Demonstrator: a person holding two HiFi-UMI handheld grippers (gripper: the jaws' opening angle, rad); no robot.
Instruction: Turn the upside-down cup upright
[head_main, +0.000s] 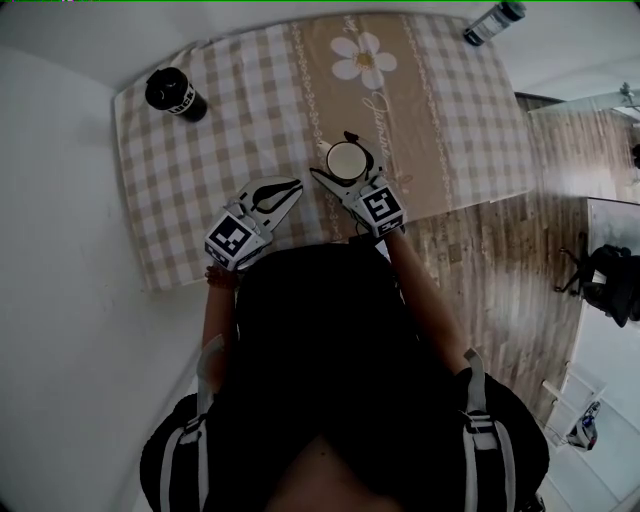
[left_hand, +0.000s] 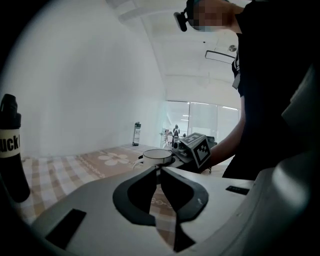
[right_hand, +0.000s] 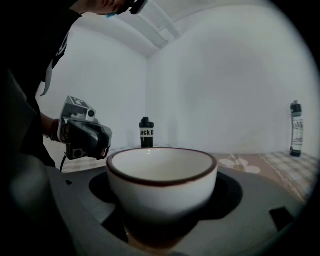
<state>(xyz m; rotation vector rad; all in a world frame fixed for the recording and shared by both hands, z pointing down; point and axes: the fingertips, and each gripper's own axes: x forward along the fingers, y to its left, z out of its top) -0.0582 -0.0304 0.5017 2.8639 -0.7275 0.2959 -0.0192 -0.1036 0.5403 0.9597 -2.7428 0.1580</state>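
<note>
Nearest the person, the left tongs (left_hand: 159, 172) are pressed together with nothing between them. They point across the checked cloth of the bench (head_main: 455, 120), just to the left of the other pair.

The right tongs (head_main: 338, 157) stand wide and pinch the cup (right_hand: 162, 185) by its round body, one jaw on each side of the wall. The cup sits squarely inside this pair, close in front of its camera, over the near edge of the bench. Its mouth faces up, with the dark rim on top and the pale inside showing, so its axis runs vertical while the tongs point nearly level. Whether its foot already touches the cloth I cannot tell, since the jaws hide the underside.

By my reading the turning is done, and what is left is to set the cup down and let go. That depends on keeping the axis plumb and the foot flat to the cloth. The right hand has the cup; the left is near but not needed.

Well beyond stand a black bottle (head_main: 177, 94) at the far left and a clear bottle (head_main: 493, 22) at the far right.
</note>
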